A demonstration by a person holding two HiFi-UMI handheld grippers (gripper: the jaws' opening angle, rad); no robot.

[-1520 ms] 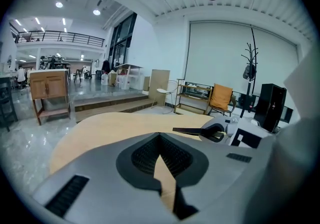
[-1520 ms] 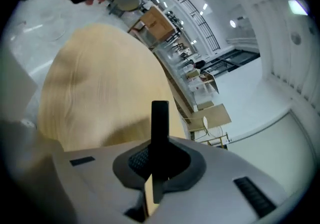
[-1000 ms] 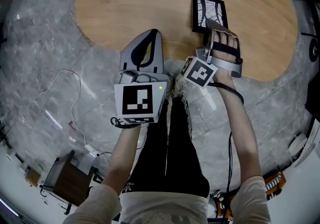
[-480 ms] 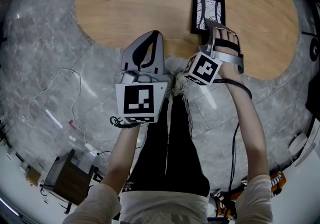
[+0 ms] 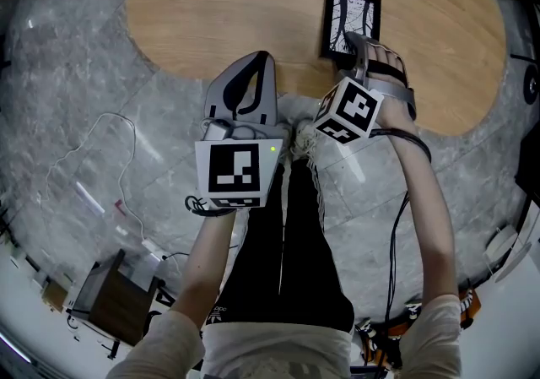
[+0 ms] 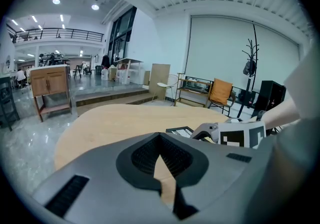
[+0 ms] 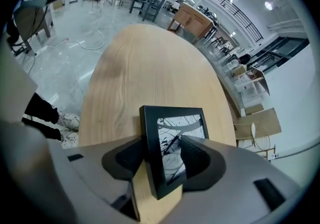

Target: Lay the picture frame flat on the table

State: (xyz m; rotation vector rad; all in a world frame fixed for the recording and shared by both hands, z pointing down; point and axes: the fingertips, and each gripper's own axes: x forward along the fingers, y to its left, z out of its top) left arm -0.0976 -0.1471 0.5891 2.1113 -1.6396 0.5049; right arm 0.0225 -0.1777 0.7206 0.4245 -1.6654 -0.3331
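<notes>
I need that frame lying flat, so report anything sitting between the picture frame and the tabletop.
Nothing visible does. The wooden table shows no other object near the picture frame. The right gripper, whose jaws have just been opening, has only the frame's near edge between them.

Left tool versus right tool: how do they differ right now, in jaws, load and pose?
The left tool is shut and empty; the right tool has jaws that have just been opening and stand apart around a corner of the picture frame. The left tool sits at the table's near edge, nearly level; the right tool tips steeply down over the table. Both are grey with a marker cube.
</notes>
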